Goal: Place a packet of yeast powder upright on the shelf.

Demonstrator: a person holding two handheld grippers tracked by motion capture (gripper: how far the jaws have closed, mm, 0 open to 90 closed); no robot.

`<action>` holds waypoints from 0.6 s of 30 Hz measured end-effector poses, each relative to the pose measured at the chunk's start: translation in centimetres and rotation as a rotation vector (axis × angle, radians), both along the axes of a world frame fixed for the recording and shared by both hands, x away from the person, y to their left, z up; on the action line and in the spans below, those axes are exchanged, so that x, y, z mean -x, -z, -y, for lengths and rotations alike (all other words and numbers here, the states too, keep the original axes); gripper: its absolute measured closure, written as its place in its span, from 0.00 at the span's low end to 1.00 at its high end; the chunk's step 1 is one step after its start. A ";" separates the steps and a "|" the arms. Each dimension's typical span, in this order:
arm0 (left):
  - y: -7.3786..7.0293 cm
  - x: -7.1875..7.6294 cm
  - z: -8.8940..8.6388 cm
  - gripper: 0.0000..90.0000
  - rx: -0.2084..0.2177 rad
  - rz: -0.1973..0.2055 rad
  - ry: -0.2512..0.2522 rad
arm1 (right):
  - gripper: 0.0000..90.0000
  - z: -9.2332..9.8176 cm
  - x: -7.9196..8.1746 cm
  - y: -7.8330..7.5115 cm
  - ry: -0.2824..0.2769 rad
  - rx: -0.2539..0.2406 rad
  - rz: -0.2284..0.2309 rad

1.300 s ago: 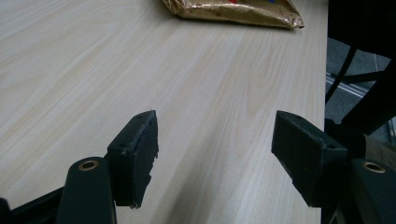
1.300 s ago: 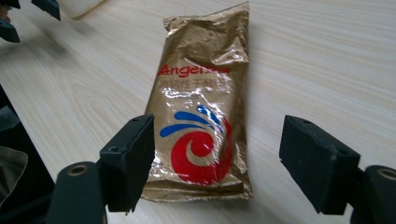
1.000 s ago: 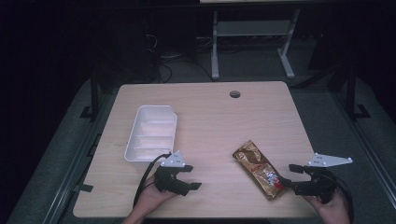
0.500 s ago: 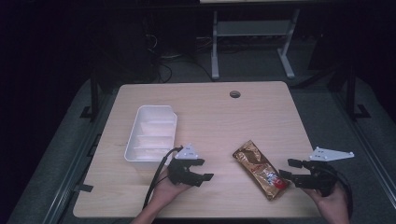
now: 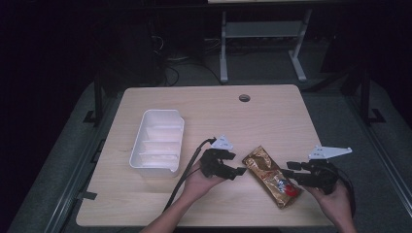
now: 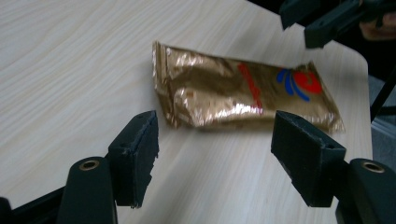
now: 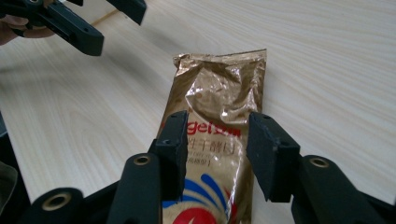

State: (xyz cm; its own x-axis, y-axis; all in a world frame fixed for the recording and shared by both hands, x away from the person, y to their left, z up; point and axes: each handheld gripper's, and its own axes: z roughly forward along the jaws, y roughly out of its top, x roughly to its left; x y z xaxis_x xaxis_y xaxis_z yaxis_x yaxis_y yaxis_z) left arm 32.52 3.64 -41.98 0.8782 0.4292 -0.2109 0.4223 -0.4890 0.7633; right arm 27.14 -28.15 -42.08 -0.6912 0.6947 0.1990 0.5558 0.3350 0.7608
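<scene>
Down at the near edge of the wooden table (image 5: 272, 111), both of the person's hands are coming in from the bottom, each one carrying a black gripper. The right gripper (image 7: 215, 140) is sitting low over the near-right part of the table, and in its own view its jaws are standing apart, straddling the printed end of the gold snack packet (image 5: 270, 175), with the foil showing in the gap between them; whether the jaws are touching the foil is hard to tell. The grey three-cornered plate (image 5: 329, 152) is riding on top of that gripper.

Just left of the packet, the left gripper (image 6: 215, 154) is pointing across at the packet's crinkled, sealed end. Its jaws are spread wide, wider than the packet's end, and the packet is lying just beyond them, not between them. The left hand (image 5: 200, 177) is gripping it from below, with the black cable (image 5: 183, 175) trailing back toward the table edge.

The packet itself is lying flat and slanted on the wood, red and blue printing at its near-right end.

Farther back and to the left, a white tray (image 5: 137, 147) with dividers is sitting on the table, well apart from the packet. Beyond that, a round grommet hole (image 5: 244, 98) is showing near the far edge.
</scene>
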 end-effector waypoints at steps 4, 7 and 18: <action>-0.1 -0.7 1.2 0.37 0.012 -0.015 -0.020 | 0.75 -0.4 -1.0 0.0 -0.024 0.002 -0.005; 0.0 -1.2 1.7 0.37 0.000 -0.020 -0.033 | 0.78 -0.6 -1.1 0.4 -0.032 0.014 -0.018; 2.2 -3.3 4.3 0.39 -0.103 -0.118 -0.090 | 0.95 -1.4 -0.2 2.4 -0.070 0.105 -0.064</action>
